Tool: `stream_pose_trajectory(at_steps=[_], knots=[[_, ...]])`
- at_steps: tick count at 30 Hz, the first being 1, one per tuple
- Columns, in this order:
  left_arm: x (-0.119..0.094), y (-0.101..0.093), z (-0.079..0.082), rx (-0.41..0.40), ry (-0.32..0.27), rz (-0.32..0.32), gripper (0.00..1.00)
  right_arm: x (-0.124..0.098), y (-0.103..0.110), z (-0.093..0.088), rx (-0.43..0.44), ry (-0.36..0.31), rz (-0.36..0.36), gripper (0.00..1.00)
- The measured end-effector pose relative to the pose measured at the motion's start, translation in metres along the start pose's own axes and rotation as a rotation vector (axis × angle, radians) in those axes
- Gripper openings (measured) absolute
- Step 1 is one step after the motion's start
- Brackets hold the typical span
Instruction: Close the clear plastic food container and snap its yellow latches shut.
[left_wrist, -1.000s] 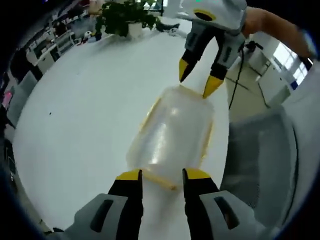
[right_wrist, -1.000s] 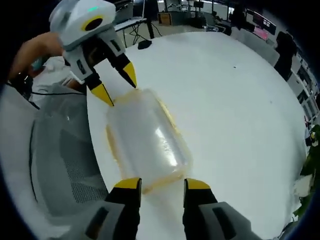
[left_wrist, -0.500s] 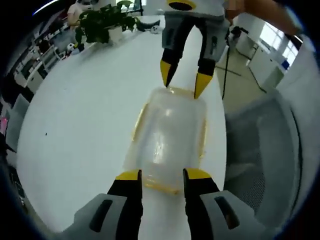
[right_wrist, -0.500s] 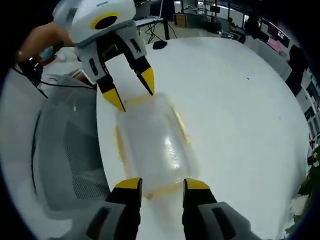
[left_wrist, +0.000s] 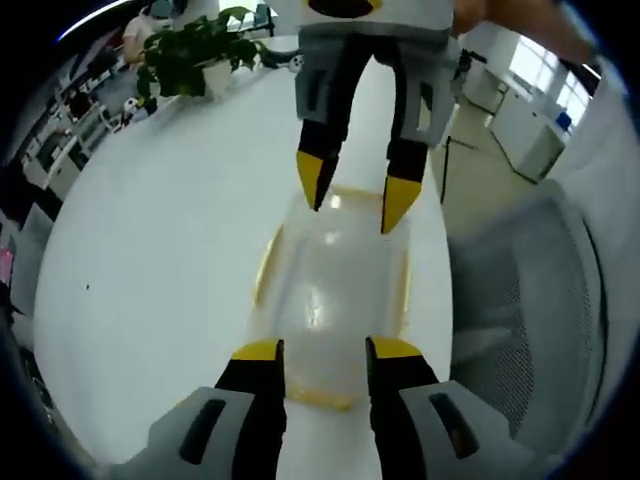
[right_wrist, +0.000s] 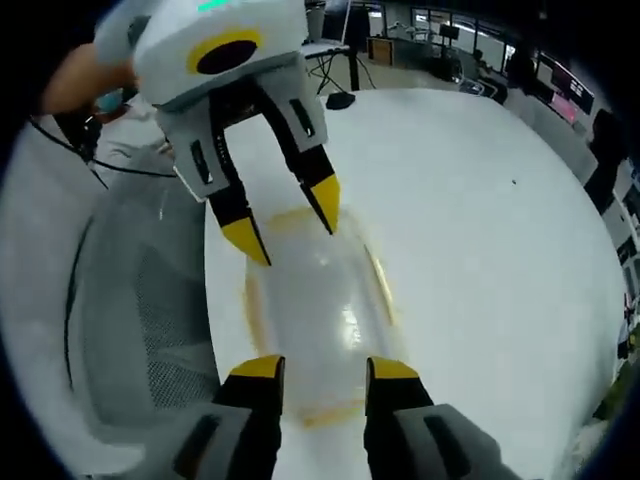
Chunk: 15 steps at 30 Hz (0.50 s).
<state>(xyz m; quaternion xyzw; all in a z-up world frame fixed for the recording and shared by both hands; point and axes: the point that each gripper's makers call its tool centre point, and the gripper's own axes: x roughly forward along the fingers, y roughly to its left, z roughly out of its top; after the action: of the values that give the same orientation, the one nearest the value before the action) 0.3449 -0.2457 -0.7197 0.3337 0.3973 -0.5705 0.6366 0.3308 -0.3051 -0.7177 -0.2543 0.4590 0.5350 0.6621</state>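
Now you have both tools bearing down on the lid.

Your left hand-held gripper (left_wrist: 320, 350) and right hand-held gripper (right_wrist: 320, 368) hang over opposite ends of the clear container (left_wrist: 335, 290), jaws parted and gripping nothing, likely to seat the lid evenly. It lies near the worktop (left_wrist: 160, 250) edge beside a grey chair (left_wrist: 530, 300); its yellow latches (left_wrist: 262, 280) look unsnapped.

Your right claw (left_wrist: 352, 195) has closed in from the far end and now hangs over the container (left_wrist: 335, 295) lid instead of its edge. Your left claw (right_wrist: 290, 220) has done likewise, tips spread above the lid's far half.
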Motion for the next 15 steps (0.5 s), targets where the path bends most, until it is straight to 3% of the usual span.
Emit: stream_pose_trajectory(at_steps=[15], knots=[[0.006, -0.004, 0.013, 0.013, -0.025, -0.013, 0.27, 0.008, 0.003, 0.024, -0.051, -0.051, 0.024, 0.28]])
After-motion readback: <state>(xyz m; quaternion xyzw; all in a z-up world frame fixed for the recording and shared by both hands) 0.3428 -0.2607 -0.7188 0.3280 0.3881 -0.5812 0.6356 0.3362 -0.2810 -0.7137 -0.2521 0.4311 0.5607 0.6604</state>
